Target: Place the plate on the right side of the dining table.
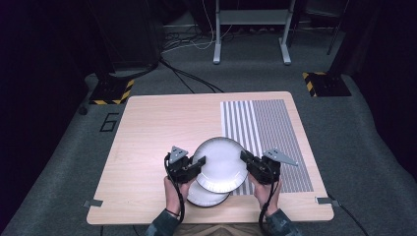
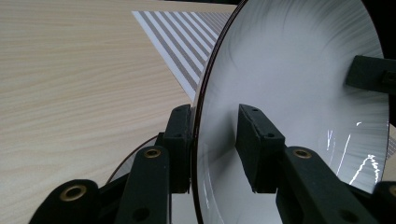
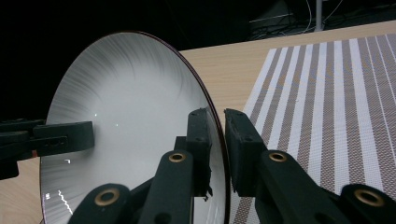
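A: Where is the upper plate (image 1: 221, 163)?

B: The high view shows it above the near half of the wooden table (image 1: 147, 128), tilted, with its far-right edge over the striped placemat (image 1: 268, 132). The left gripper (image 1: 198, 163) meets its left rim and the right gripper (image 1: 244, 158) its right rim.

A: How do the jaws stand?

B: In the left gripper view the rim of the plate (image 2: 299, 93) runs between the two black jaws. One jaw lies against the plate's outer face; the other stands over the white inner face with a gap, so the left gripper (image 2: 215, 140) straddles the rim with its jaws spread rather than clamped. In the right gripper view the two jaws stand close on either side of the plate's (image 3: 130, 121) dark edge, and the right gripper (image 3: 215, 140) pinches it.

A: What is hard to make out?

B: A second white plate (image 1: 204, 196) lies flat on the table under the raised one; most of it is covered, and just its near rim shows. Each hand (image 1: 178, 189) is partly hidden behind its gripper, and the sleeves are cut off at the bottom edge. In the left gripper view the plate hides most of what lies to its right, though the other gripper's jaw tip shows at the far rim. The floor beyond the table is dim, with cables (image 1: 187, 73) barely legible.
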Demonstrator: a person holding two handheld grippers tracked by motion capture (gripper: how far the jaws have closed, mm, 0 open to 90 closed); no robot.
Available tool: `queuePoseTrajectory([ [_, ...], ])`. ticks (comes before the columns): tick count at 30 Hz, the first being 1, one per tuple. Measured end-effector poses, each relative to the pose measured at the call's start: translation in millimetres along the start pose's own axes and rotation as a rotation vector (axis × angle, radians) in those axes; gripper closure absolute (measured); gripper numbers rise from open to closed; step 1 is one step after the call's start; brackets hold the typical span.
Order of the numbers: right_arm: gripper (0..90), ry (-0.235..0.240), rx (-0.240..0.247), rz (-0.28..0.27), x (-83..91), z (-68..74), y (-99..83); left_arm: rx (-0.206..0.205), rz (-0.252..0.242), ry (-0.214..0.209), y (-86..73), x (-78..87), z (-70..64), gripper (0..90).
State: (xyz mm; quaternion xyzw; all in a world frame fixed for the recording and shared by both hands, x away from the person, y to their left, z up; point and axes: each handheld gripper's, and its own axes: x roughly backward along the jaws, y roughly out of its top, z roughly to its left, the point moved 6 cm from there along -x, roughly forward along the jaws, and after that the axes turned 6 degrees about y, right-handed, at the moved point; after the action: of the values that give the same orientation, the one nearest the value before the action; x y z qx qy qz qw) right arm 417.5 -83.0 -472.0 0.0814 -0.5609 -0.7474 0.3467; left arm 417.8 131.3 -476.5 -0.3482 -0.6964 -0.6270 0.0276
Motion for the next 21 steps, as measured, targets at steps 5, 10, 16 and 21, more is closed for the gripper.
queuePoseTrajectory([
  [5, 80.5, -0.008, 0.002, -0.007, 2.8, -3.2, 2.2, -0.007, 0.007, -0.011, 2.5, -3.4, -3.1, 65.8],
  [10, 80.5, -0.011, -0.001, -0.012, 5.2, -6.4, 4.7, -0.01, 0.007, -0.018, 5.3, -6.8, -5.9, 65.8],
  [16, 80.4, -0.022, -0.004, -0.018, 8.8, -11.3, 8.2, -0.01, 0.009, -0.028, 8.2, -11.3, -10.2, 65.7],
  [21, 80.4, -0.025, -0.01, -0.022, 10.7, -14.4, 9.8, -0.016, 0.012, -0.035, 11.3, -14.7, -13.5, 65.8],
])
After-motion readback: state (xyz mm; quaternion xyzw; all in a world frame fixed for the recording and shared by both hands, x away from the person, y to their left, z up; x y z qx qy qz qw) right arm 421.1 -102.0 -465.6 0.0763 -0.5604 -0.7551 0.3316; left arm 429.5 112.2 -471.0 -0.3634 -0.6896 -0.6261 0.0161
